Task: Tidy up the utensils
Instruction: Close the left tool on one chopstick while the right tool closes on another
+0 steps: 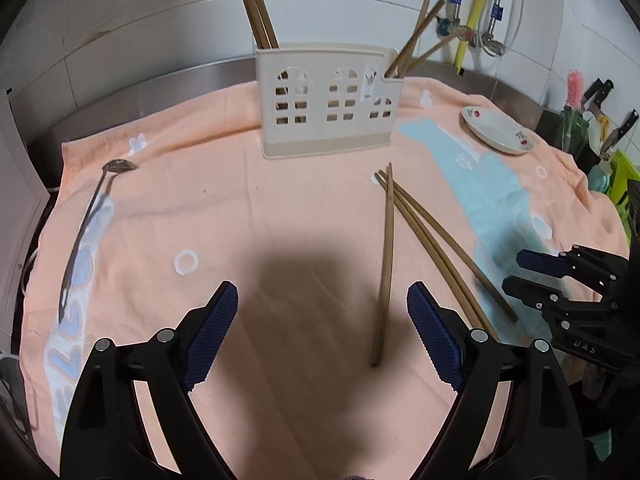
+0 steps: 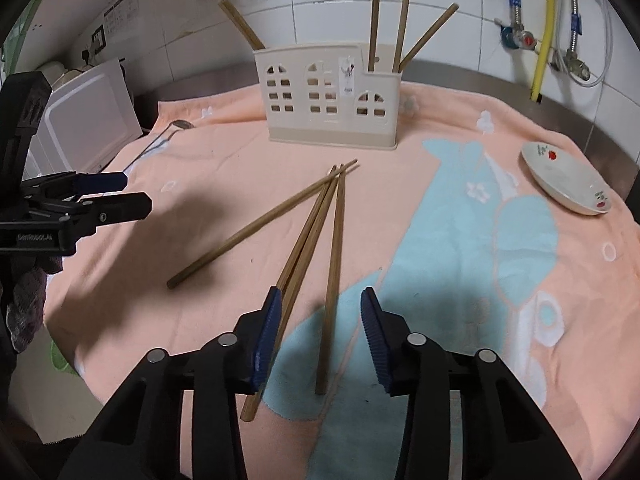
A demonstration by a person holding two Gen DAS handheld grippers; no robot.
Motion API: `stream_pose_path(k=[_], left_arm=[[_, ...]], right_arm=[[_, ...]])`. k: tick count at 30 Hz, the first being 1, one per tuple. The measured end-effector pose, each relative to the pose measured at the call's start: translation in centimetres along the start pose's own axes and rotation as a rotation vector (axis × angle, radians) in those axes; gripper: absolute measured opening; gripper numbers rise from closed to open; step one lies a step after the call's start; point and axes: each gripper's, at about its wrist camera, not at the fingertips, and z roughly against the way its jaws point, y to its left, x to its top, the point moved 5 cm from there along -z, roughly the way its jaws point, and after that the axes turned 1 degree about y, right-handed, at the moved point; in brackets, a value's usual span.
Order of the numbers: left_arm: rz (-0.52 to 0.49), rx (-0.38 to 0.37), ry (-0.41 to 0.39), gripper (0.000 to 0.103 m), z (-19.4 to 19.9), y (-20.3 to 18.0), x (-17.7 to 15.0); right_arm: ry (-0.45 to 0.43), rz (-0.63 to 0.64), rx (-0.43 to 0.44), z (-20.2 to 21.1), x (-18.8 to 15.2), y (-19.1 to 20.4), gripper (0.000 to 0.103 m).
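Note:
Several wooden chopsticks lie fanned out on the peach towel in front of a cream utensil holder, which has more chopsticks standing in it. My right gripper hangs low over the fan with its jaws apart. One chopstick lies between the pads untouched, and a pair runs under the left finger. My left gripper is wide open; the leftmost chopstick ends between its fingers, near the right pad. A metal ladle lies at the towel's left side.
A white plate rests on the towel at the right. Knives in a block stand beyond it. A white appliance is at the counter's left end. Pipes and valves run down the tiled wall behind.

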Motion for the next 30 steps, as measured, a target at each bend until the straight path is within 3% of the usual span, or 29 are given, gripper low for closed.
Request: stream_pose_path(k=[7, 16, 23, 30], left_arm=[[-0.058, -0.016, 0.039, 0.084, -1.3, -1.7, -0.6], [-0.116, -0.074, 0.106, 0.053, -3.3, -4.1, -1.3], [-0.145, -0.11, 0.166, 0.022, -5.1, -4.9, -1.6], [-0.137, -0.119, 0.213, 0.021, -6.5, -4.7, -1.7]], right_arm=[[0.034, 0.002, 0.009, -1.3, -0.3, 0.1, 0.027], [0.047, -0.006, 0.017, -2.1, -0.4, -0.3, 0.021], [0.054, -0.011, 0.022, -2.5, -0.5, -0.5, 0.02], [0.065, -0.011, 0.03, -3.0, -0.7, -0.4, 0.02]])
